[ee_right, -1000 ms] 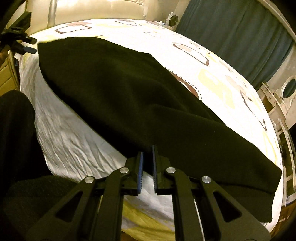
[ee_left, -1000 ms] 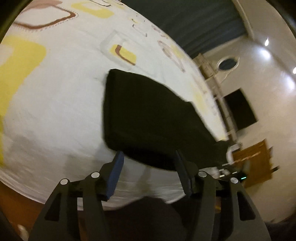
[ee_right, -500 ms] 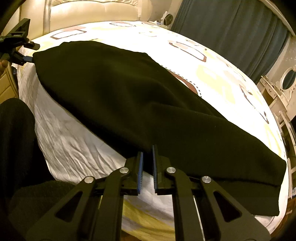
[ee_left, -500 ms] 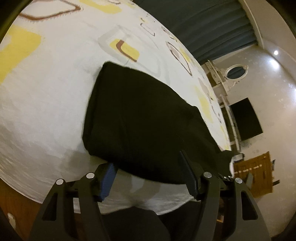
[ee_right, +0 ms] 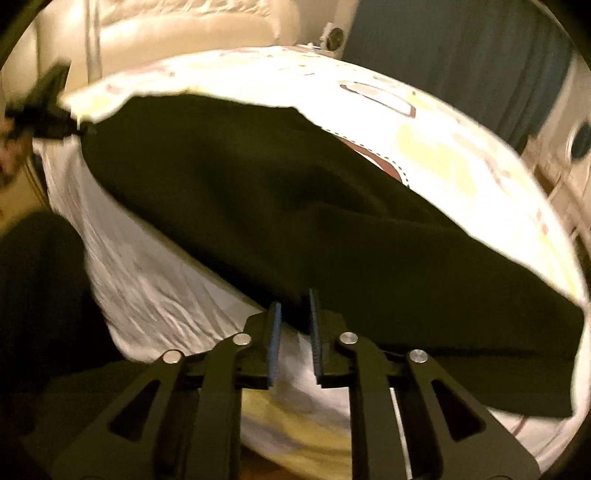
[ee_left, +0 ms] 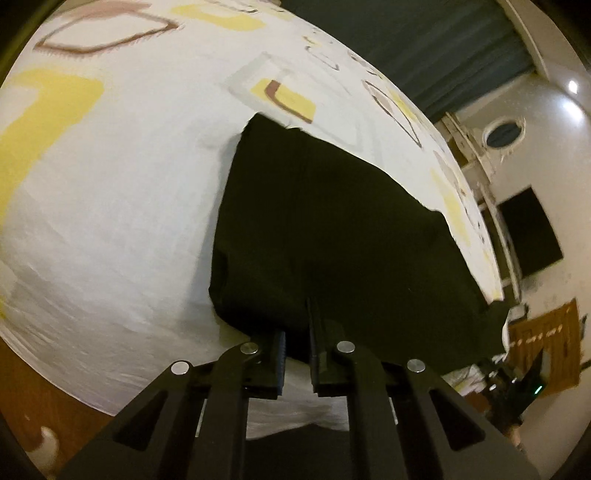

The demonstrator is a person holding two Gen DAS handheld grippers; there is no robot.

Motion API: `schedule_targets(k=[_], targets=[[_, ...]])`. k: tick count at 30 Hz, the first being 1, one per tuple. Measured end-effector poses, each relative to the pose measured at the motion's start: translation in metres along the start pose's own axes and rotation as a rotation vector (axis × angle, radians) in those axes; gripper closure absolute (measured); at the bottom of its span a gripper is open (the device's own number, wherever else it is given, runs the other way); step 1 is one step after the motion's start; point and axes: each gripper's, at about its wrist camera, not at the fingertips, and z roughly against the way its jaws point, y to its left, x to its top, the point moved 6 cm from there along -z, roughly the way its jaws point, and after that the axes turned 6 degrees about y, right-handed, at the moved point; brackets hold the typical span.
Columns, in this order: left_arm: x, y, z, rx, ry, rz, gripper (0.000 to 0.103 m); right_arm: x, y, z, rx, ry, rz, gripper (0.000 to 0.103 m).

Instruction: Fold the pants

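Observation:
The black pants [ee_left: 332, 229] lie folded lengthwise on the patterned bed sheet [ee_left: 110, 184]. My left gripper [ee_left: 297, 332] is shut on the near edge of the pants at one end. In the right wrist view the pants [ee_right: 295, 206] stretch across the bed, and my right gripper [ee_right: 294, 314] is shut on their near edge, the pads a narrow gap apart with cloth between them. The left gripper [ee_right: 48, 114] shows blurred at the far left end of the pants.
A cream padded headboard [ee_right: 184, 26] stands behind the bed. Dark curtains [ee_right: 461, 48] hang at the back right. A dark screen [ee_left: 528, 232] and a round mirror [ee_left: 504, 133] are on the wall. Wooden floor [ee_left: 55, 398] runs along the bed's edge.
My left gripper has closed from wide open onto the near edge of the pants. My right gripper has kept its hold and the view has shifted, with the pants end lifted slightly.

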Motion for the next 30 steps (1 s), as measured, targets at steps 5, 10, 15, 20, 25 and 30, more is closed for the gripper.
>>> schedule_targets(k=[5, 10, 15, 20, 25, 30], targets=[[-0.011, -0.02, 0.025, 0.103, -0.04, -0.137, 0.054, -0.003, -0.061, 0.048, 0.179, -0.1, -0.305, 0.07], [-0.002, -0.04, 0.043, 0.208, -0.145, -0.214, 0.03, -0.048, -0.201, 0.097, 0.194, -0.26, -0.773, 0.065], [0.016, -0.062, 0.027, 0.163, -0.156, -0.184, 0.029, -0.116, -0.337, 0.1, 0.167, -0.367, -1.234, 0.065], [0.027, -0.075, -0.003, 0.205, -0.165, -0.152, 0.022, -0.146, -0.402, 0.07, 0.17, -0.387, -1.473, 0.065], [0.028, -0.075, -0.023, 0.231, -0.131, -0.137, 0.022, -0.146, -0.42, 0.038, 0.168, -0.336, -1.54, 0.065], [0.025, -0.067, -0.028, 0.215, -0.116, -0.073, 0.022, -0.15, -0.42, 0.026, 0.163, -0.359, -1.584, 0.065]])
